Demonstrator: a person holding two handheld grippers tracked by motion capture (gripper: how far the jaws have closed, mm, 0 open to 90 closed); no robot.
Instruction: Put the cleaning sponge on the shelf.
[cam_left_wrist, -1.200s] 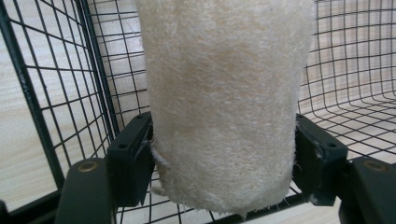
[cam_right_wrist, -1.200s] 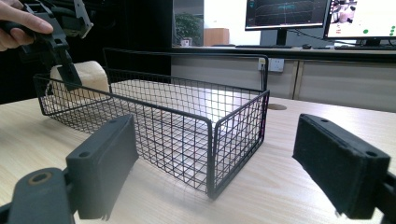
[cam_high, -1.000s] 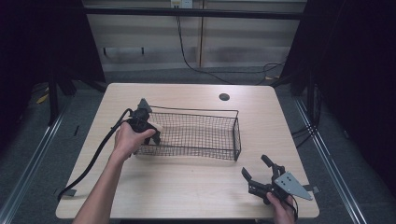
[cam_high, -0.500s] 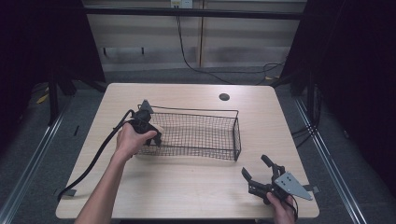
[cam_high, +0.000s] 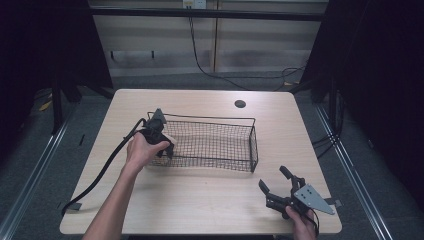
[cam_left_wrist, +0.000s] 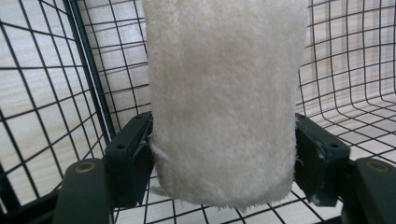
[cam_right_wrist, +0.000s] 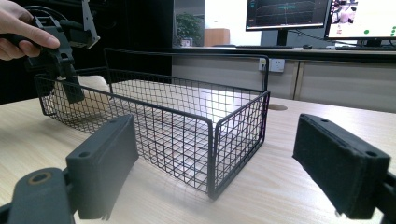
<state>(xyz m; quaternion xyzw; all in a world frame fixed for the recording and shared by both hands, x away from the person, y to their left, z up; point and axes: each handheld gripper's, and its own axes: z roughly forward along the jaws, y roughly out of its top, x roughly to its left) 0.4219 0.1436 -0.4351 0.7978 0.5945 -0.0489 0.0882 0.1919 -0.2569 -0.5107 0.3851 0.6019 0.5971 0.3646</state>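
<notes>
Left claw (cam_left_wrist: 224, 158): my jaws just eased apart, pads touching cream roll (cam_left_wrist: 224, 93) inside basket (cam_high: 220, 145)
Right claw (cam_high: 280, 187): mine, wide open, nothing held, on bench (cam_high: 200, 200)

A light wood-grain table (cam_high: 200, 210) with rounded corners stands on a grey floor (cam_high: 30, 165); a round dark grommet hole (cam_high: 240, 104) sits near its far edge, right of centre; a black wire basket (cam_high: 210, 145) — long, open-topped — rests directly on the top around the middle, its long side running across; a black cable (cam_high: 102, 172) trails over the near left part of the top and off the left edge.
</notes>
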